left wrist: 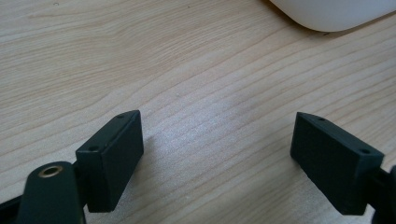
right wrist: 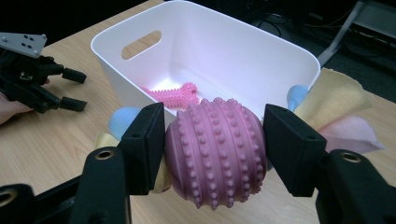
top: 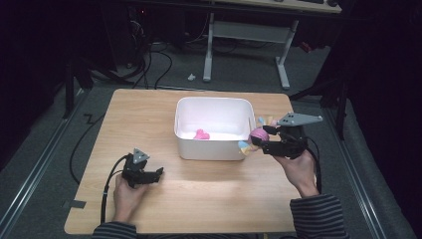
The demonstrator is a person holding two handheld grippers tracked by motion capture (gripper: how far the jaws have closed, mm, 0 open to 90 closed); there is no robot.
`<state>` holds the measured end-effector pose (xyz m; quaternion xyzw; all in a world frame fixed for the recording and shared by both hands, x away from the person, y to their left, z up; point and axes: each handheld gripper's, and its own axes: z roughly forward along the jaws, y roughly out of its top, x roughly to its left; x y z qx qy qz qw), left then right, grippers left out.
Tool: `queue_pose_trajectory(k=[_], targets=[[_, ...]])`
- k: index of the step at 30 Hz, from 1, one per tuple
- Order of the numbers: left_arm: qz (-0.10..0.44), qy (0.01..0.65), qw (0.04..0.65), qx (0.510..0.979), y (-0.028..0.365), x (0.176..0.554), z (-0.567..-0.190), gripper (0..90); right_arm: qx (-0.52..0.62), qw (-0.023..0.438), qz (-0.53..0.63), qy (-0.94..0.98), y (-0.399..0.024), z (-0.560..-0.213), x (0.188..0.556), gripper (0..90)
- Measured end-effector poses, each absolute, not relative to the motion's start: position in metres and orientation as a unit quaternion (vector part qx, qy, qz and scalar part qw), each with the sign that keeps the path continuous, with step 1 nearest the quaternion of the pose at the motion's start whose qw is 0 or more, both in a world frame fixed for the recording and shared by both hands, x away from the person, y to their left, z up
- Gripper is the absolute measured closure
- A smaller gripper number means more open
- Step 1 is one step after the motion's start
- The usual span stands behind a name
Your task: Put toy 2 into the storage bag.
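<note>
A pink studded ball [right wrist: 215, 150] is clamped between the jaws of my right gripper [right wrist: 214, 148], held above the table just outside the right wall of a white bin [top: 213, 145]. From above, the ball [top: 259, 135] and right gripper [top: 263, 138] sit by the bin's right front corner. Inside the bin lies a pink bone-shaped toy [top: 201, 134], seen also as the bone toy [right wrist: 173, 95]. My left gripper [top: 158, 174] rests low over the table at front left, open with bare wood between its jaws [left wrist: 217, 154].
Pastel cloths in blue, yellow and pink [right wrist: 334, 109] lie on the table beside the bin's right side, under the held ball. The white bin's corner [left wrist: 327, 14] is beyond the left gripper. Cables and a desk frame [top: 246, 35] stand on the floor behind the table.
</note>
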<state>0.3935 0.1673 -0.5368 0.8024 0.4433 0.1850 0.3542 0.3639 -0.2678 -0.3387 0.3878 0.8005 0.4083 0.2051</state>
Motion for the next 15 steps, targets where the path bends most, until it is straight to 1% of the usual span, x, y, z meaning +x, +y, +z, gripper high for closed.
queue_pose_trajectory(k=[15], targets=[[0.184,0.443,0.354,0.803,0.167,0.393,-0.537,17.5,0.382,0.201,0.394,0.812,-0.237,-0.331,0.398,40.9]])
